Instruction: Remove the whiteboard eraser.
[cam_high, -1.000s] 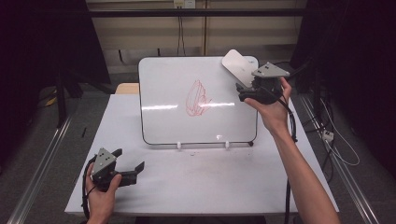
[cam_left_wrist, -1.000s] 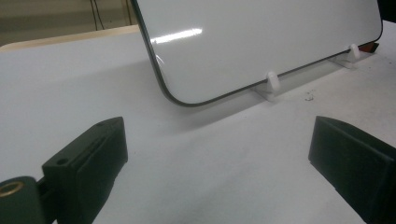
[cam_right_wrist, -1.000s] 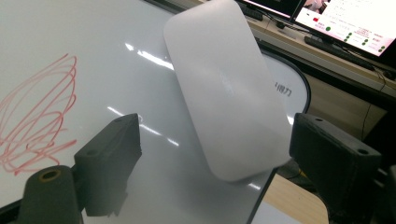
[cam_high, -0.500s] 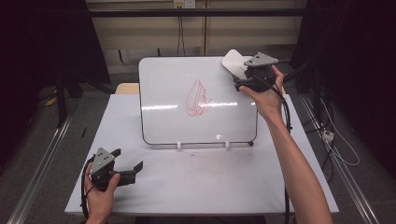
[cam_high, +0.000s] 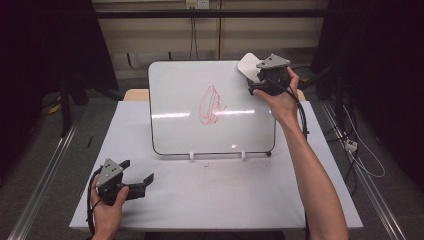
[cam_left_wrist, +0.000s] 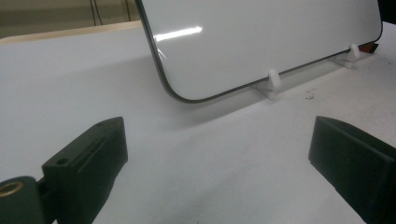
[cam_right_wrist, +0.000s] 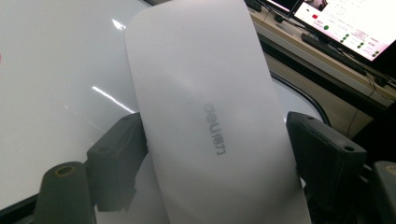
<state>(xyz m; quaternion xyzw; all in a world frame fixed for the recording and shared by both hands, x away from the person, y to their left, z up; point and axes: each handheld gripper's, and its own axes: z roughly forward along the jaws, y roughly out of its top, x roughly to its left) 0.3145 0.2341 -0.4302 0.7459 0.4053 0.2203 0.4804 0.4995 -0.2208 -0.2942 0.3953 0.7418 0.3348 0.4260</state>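
Observation:
A whiteboard (cam_high: 180, 100) with a red scribble (cam_high: 211, 105) leans on two white clips at the middle of the table. My right gripper (cam_high: 254, 76) is at the board's upper right corner. Its jaws have just been closing and now press on the sides of a white eraser (cam_high: 246, 65). In the right gripper view the eraser (cam_right_wrist: 201, 93) runs lengthwise between the jaws of the right gripper (cam_right_wrist: 215, 154), over the board's surface. My left gripper (cam_high: 139, 171) rests at the table's front left, open and empty. In its own view the left gripper (cam_left_wrist: 215, 154) faces the board's lower edge.
The white table (cam_high: 225, 195) has bare room in front of the board. A clip (cam_left_wrist: 273, 79) holds the board's lower edge. Cables (cam_high: 355, 150) lie on the floor to the right. A lit monitor (cam_right_wrist: 345, 28) stands behind the board.
My right hand has moved left and away from me to the board's upper right corner, with the eraser. Its jaws have narrowed onto the eraser. The left hand has stayed put.

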